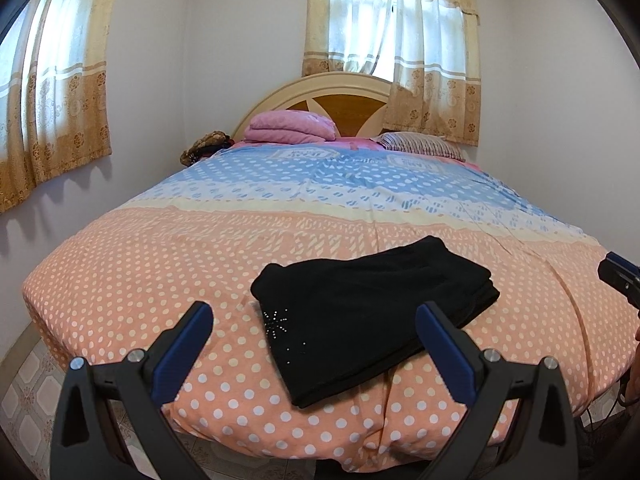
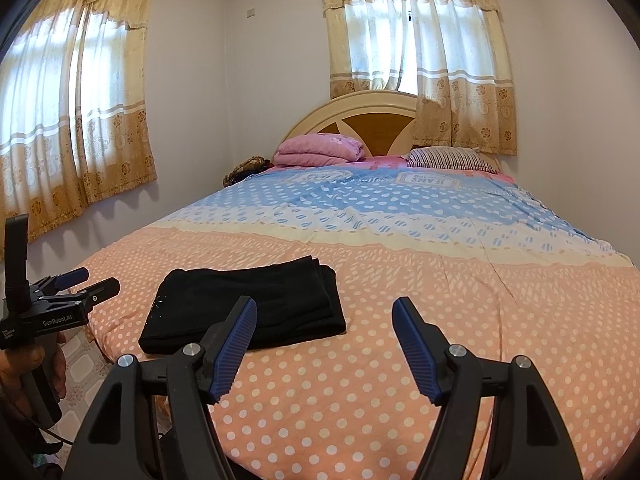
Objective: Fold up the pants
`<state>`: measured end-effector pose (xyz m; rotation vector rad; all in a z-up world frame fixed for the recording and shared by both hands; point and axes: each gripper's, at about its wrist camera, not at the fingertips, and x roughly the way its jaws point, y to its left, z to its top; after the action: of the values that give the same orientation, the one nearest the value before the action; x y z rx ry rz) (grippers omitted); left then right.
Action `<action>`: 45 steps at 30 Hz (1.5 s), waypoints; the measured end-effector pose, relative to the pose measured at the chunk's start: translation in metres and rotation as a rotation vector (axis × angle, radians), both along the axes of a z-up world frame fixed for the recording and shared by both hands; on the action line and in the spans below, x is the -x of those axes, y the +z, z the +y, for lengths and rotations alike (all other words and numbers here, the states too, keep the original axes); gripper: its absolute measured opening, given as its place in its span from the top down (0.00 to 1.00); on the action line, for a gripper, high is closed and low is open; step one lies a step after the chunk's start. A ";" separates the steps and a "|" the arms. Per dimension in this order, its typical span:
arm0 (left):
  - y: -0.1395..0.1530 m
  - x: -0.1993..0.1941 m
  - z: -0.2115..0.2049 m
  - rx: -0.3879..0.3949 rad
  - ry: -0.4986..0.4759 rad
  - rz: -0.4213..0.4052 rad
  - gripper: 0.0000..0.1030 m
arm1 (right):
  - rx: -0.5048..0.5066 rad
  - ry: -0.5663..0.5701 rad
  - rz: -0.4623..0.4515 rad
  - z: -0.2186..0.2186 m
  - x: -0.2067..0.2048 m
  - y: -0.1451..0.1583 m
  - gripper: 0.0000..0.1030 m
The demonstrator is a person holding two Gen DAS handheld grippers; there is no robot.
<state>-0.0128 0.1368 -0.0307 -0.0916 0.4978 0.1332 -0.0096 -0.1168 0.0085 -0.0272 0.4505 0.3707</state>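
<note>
The black pants (image 1: 372,308) lie folded into a compact rectangle on the peach polka-dot bedcover (image 1: 140,280), near the bed's front edge, with a small rhinestone pattern on the near corner. My left gripper (image 1: 314,316) hovers just in front of them, open wide, nothing between its blue pads. My right gripper (image 2: 325,306) is also open and empty, to the right of the pants (image 2: 260,292), over bare cover. A hand holds the left gripper (image 2: 96,280) at the left edge of the right wrist view. Part of the right gripper (image 1: 620,276) shows at the far right.
The bed (image 2: 440,240) stretches back to a wooden headboard (image 2: 380,120). A folded pink blanket (image 2: 320,150) and a striped pillow (image 2: 448,158) lie at its head. Curtained windows (image 2: 416,40) stand behind and to the left. Tiled floor (image 1: 28,380) shows beside the bed.
</note>
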 end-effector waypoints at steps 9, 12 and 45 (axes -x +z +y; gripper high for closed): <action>0.000 0.000 0.002 -0.002 0.004 0.003 0.00 | 0.007 0.012 -0.001 0.004 0.001 -0.002 0.30; 0.001 -0.001 0.002 -0.005 0.003 0.006 0.00 | 0.006 0.010 -0.001 0.005 0.002 -0.002 0.30; 0.001 -0.003 -0.008 -0.067 -0.023 0.004 0.00 | 0.046 -0.009 -0.031 0.018 0.007 -0.007 0.30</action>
<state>-0.0098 0.1289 -0.0295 -0.0203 0.4975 0.1270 -0.0161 -0.0986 0.0015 -0.0759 0.4284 0.3505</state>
